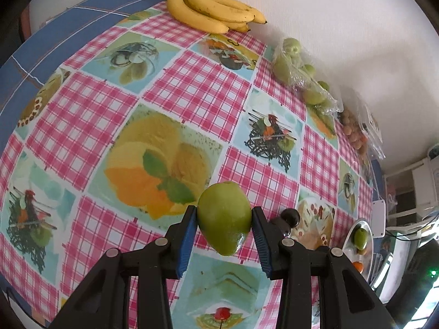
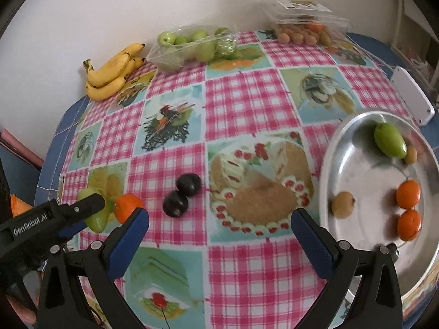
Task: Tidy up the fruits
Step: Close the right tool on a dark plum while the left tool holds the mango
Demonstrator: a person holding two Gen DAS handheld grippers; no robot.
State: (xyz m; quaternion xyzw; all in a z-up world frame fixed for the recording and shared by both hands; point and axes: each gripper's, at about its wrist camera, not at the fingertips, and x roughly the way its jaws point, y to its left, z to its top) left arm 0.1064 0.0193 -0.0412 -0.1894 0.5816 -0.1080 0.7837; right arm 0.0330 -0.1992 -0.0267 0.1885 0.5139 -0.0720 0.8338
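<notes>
up close, the left gripper (image 1: 224, 216) pinches a green fruit (image 1: 223, 218) between its blue pads, lifted above the tablecloth (image 1: 192, 87). just beside that fruit on the cloth sits an orange (image 2: 126, 208), and a little further along lie two dark plums (image 2: 181, 194), touching each other. the right gripper (image 2: 219, 227) hangs over the table with its fingers spread wide and nothing between them. to its right a metal tray (image 2: 356, 246) holds another green fruit (image 2: 389, 139), two oranges (image 2: 408, 211) and two small brown fruits (image 2: 342, 204). along the far edge, against the white wall (image 2: 82, 13), lie a bunch of bananas (image 2: 112, 74), a clear bag of green fruits (image 2: 192, 45) and a clear plastic box of small brown fruits (image 2: 304, 28). a white device (image 2: 413, 96) sits near the tray's far side. the cloth is pink check with food pictures, over a blue tabletop (image 2: 49, 170).
</notes>
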